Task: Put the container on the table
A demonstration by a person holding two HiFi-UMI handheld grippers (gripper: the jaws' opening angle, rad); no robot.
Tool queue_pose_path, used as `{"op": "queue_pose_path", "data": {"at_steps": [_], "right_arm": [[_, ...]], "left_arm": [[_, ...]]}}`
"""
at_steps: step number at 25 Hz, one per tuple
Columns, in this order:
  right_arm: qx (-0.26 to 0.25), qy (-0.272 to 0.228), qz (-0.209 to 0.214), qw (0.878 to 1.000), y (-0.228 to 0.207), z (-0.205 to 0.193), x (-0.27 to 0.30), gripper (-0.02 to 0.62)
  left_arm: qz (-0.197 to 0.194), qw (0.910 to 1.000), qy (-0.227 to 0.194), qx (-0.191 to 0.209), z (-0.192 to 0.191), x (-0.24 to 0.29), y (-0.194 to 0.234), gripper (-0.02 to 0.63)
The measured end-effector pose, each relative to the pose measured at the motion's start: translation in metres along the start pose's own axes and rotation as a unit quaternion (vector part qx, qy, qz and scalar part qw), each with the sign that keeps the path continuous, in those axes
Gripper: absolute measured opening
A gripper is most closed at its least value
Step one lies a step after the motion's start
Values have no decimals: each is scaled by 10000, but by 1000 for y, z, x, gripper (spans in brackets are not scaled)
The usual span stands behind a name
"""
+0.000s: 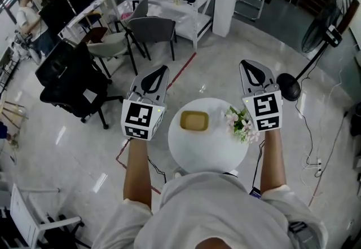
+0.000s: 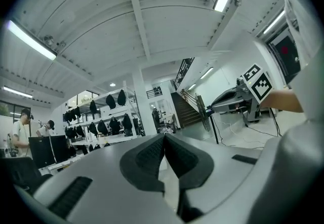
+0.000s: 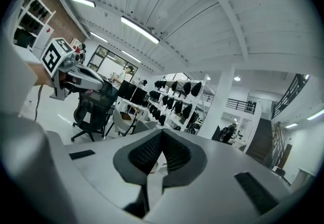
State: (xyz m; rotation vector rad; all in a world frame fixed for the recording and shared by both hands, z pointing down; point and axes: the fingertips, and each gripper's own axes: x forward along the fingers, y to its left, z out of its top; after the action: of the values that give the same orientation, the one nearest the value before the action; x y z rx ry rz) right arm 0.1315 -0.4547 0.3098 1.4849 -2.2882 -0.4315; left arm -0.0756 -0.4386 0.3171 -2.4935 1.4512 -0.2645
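Tongs [image 1: 164,67] [image 1: 247,63] closed, flanking white table [image 1: 203,151]

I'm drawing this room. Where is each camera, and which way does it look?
Head view: on the head, looking steeply down at table, container, flowers; forearms, left gripper, right gripper show.
Left gripper view: on the left gripper, looking level at shelves; its shut jaws show.
Right gripper view: on the right gripper, looking level at shelves; its shut jaws show.
Shared: both gripper views see the shelves and the other gripper.

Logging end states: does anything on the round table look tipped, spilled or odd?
Nothing stands out. The container sits flat, open side up, on the white table, with flowers at the table's right edge.
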Motion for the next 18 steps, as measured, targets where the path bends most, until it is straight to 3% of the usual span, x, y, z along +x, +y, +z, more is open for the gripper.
{"op": "queue_pose_path", "data": {"at_steps": [18], "right_arm": [[184, -107, 85, 9997, 6, 4, -2, 13]], "left_arm": [[-28, 10000, 77, 57, -3, -5, -5, 17]]}}
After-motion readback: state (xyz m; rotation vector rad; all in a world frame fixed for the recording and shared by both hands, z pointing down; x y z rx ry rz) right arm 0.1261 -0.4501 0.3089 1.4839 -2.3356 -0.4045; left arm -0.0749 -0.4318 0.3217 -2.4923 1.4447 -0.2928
